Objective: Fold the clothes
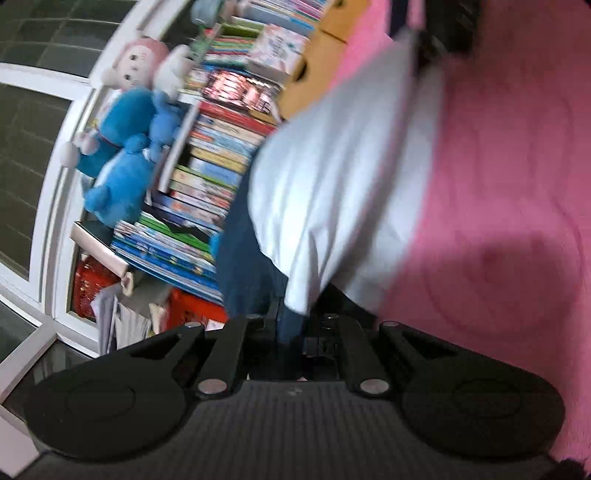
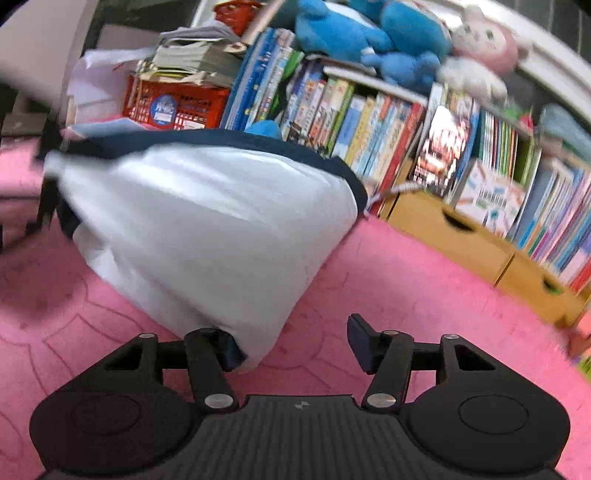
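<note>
A white garment with a dark blue trim (image 1: 332, 166) hangs lifted over the pink blanket (image 1: 498, 184). My left gripper (image 1: 299, 325) is shut on one end of it, and the cloth runs straight out from between the closed fingers. In the right wrist view the same garment (image 2: 207, 214) sags in a blurred white bulge down to the blanket (image 2: 388, 280). Its lower corner rests against the left finger of my right gripper (image 2: 295, 343). That gripper's jaws stand wide apart, and the other finger (image 2: 360, 339) is clear of the cloth.
A low shelf packed with children's books (image 2: 369, 122) runs along the far edge of the blanket, with blue and pink plush toys (image 2: 388, 33) on top. A red basket (image 2: 177, 105) with stacked papers stands at its left end, and wooden drawer boxes (image 2: 461, 229) at its right.
</note>
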